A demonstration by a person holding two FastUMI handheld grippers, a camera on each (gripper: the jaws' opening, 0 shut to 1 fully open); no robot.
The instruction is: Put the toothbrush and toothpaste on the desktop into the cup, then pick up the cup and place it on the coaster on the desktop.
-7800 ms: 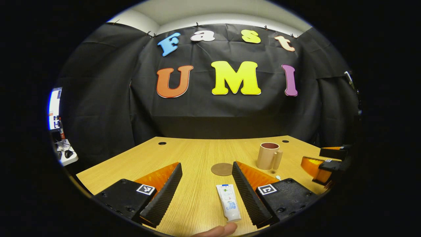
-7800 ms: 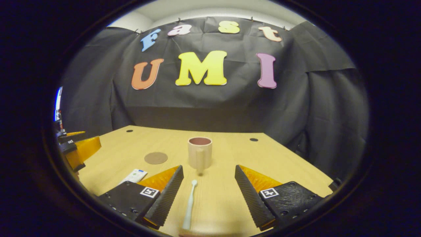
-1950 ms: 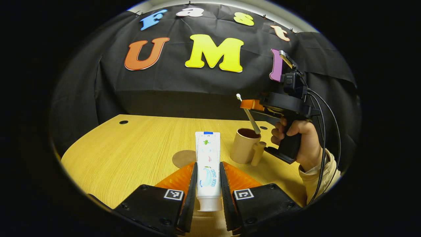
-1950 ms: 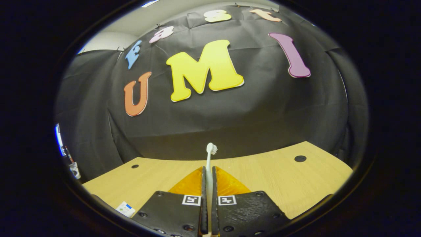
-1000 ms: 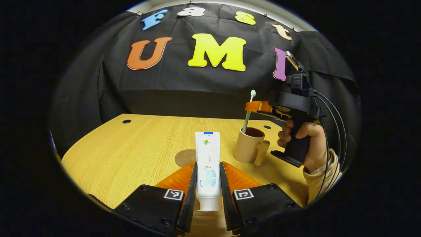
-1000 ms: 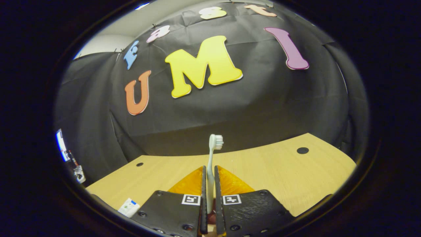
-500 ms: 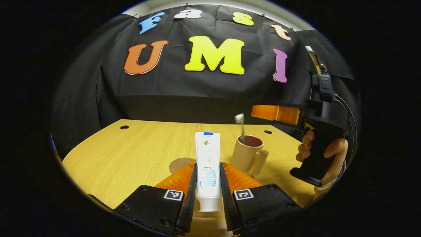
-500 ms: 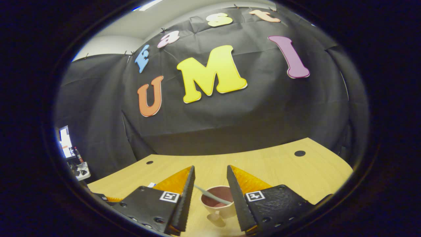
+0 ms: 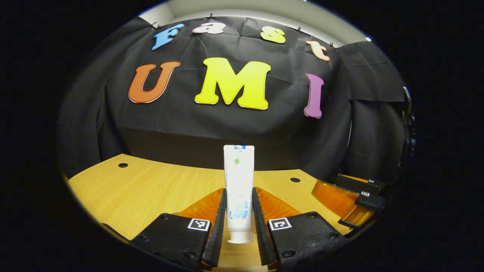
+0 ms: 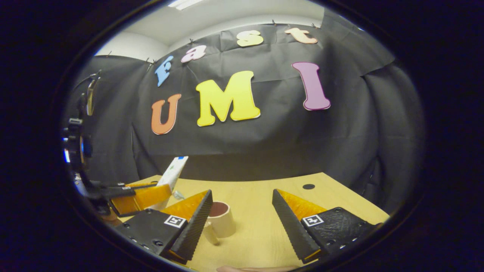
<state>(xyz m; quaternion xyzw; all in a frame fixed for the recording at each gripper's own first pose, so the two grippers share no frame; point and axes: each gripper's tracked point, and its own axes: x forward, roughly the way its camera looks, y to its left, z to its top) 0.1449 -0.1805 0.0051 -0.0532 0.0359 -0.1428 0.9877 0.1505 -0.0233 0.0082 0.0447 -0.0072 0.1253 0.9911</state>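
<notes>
A light wooden desk (image 10: 264, 230) with dark round holes (image 10: 308, 186) near its far edge fills the lower part of both views, and on it, low and left of centre in the right gripper view, stands a tan cup (image 10: 224, 221).

The light wood-grain desktop (image 9: 151, 185) looks matt; the white plastic toothpaste tube (image 9: 238, 181) is smooth and glossy; the beige cup (image 10: 222, 221) looks matt.

Splayed fingers (image 10: 204, 215) beside cup (image 10: 222, 218)
</notes>
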